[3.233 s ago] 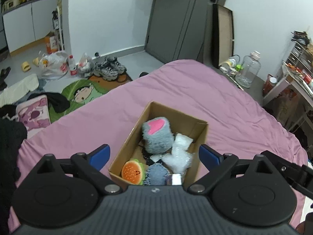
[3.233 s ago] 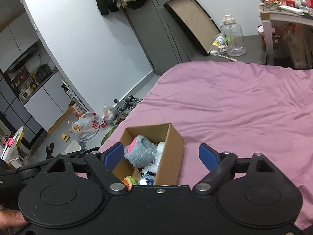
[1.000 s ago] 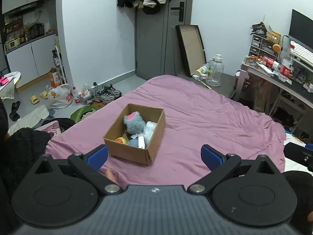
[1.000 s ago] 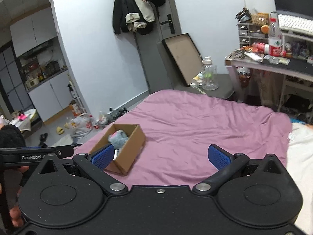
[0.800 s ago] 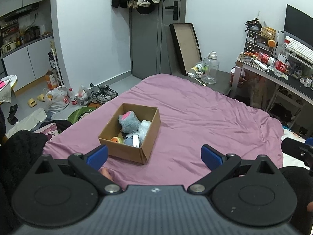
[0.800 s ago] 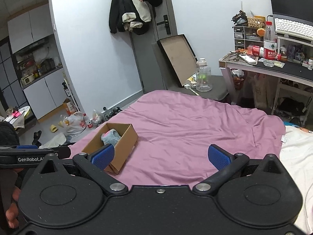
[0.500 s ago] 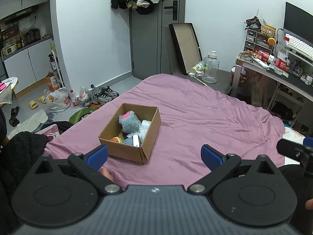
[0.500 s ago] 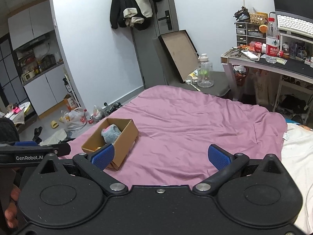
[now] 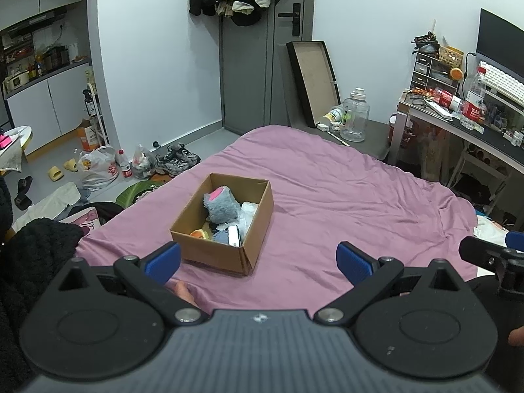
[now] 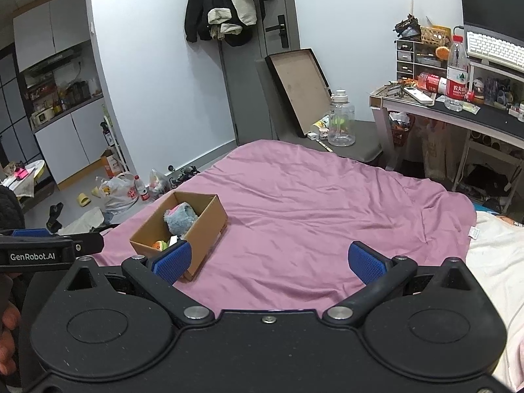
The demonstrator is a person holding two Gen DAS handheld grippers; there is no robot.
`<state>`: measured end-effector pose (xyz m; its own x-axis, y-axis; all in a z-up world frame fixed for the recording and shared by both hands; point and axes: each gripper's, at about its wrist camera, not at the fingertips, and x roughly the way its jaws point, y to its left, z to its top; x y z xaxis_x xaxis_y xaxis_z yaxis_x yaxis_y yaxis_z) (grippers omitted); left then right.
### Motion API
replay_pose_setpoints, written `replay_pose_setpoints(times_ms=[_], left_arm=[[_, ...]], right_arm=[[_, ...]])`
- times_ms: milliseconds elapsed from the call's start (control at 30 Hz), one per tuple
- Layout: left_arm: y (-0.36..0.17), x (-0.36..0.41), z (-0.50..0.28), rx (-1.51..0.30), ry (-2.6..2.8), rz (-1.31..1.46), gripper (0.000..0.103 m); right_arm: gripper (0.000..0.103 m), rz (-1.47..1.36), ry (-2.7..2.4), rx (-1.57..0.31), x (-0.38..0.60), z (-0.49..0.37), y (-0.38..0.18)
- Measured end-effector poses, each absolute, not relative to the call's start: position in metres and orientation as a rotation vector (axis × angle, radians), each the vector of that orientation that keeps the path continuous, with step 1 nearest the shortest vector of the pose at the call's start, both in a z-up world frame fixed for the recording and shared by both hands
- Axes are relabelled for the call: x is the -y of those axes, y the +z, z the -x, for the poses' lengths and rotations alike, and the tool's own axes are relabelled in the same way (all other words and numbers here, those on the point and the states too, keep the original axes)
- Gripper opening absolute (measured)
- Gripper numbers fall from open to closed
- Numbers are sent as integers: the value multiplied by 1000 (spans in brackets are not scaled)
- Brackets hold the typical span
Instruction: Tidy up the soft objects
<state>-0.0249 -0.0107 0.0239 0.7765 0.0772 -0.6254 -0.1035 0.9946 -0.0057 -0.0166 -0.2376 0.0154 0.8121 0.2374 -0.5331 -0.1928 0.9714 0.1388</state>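
An open cardboard box [image 9: 209, 252] sits on the pink bedsheet [image 9: 344, 203] near the bed's left edge. Inside lie a grey plush with a pink patch [image 9: 220, 204], an orange burger-like plush [image 9: 200, 234], a blue-grey soft piece [image 9: 221, 237] and white plastic-wrapped items [image 9: 247, 213]. The box also shows in the right wrist view [image 10: 203, 232], with the grey plush [image 10: 180, 217]. My left gripper [image 9: 258, 260] is open and empty, well back from the box. My right gripper [image 10: 268, 262] is open and empty, to the right of the box.
The floor at left holds shoes [image 9: 177, 162], bags [image 9: 98, 170], slippers and clothes. A desk [image 9: 458, 124] with bottles and clutter stands at the right. A water jug [image 9: 355, 119] and framed board [image 9: 312, 78] are beyond the bed. White bedding [image 10: 494, 262] lies at the right.
Both grippers pulled far back and up from the box over the last seconds; in the last half second the views barely shift. Both stay open and empty.
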Motion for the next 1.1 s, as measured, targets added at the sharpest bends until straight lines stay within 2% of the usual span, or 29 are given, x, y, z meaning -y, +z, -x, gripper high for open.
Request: replay_pose_setpoints(times_ms=[1100], left_arm=[[20, 3, 31, -679, 98, 54, 100]], right_arm=[[103, -41, 239, -577, 231, 17, 14]])
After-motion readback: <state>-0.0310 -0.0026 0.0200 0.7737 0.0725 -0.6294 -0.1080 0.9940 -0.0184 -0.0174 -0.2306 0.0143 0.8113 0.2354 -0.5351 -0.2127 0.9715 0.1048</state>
